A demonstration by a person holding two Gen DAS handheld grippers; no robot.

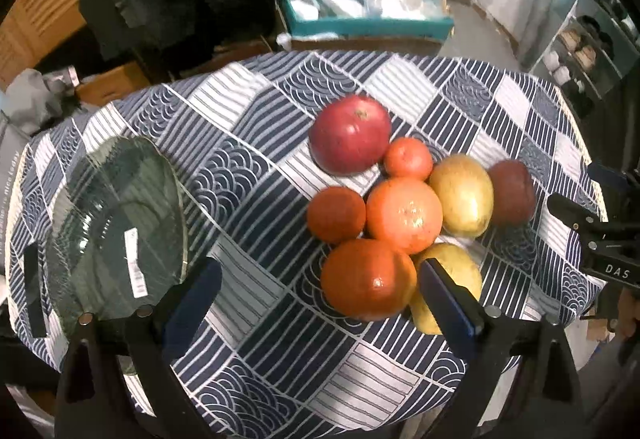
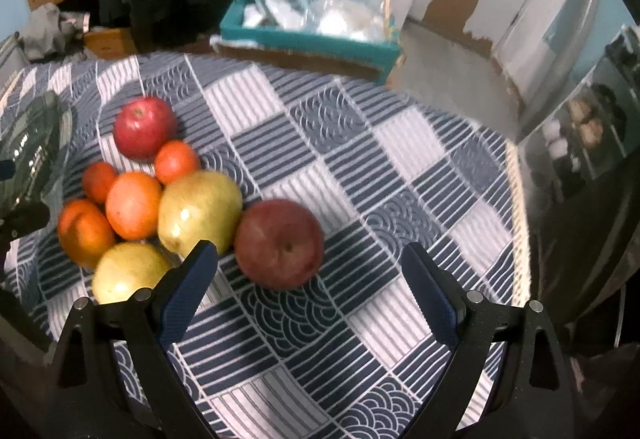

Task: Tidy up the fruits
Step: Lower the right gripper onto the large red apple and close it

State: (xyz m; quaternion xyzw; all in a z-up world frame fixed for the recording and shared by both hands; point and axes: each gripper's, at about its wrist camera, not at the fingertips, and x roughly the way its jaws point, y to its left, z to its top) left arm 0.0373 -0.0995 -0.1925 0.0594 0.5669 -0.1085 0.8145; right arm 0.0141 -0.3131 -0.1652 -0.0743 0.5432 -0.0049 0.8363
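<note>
Currently, step: I was approaching the fruit pile on the patterned tablecloth (image 1: 256,143).
Left gripper (image 1: 320,291): spread, empty, near the orange (image 1: 368,279).
Right gripper (image 2: 308,271): spread, empty, above the dark red apple (image 2: 279,244).
Next: needed closing on one fruit, then the glass plate (image 1: 116,231).

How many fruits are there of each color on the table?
Red: 2, the big apple and the darker apple.
Orange: 4, at and.
Yellow-green: 2, at and.
Total: 8
</note>
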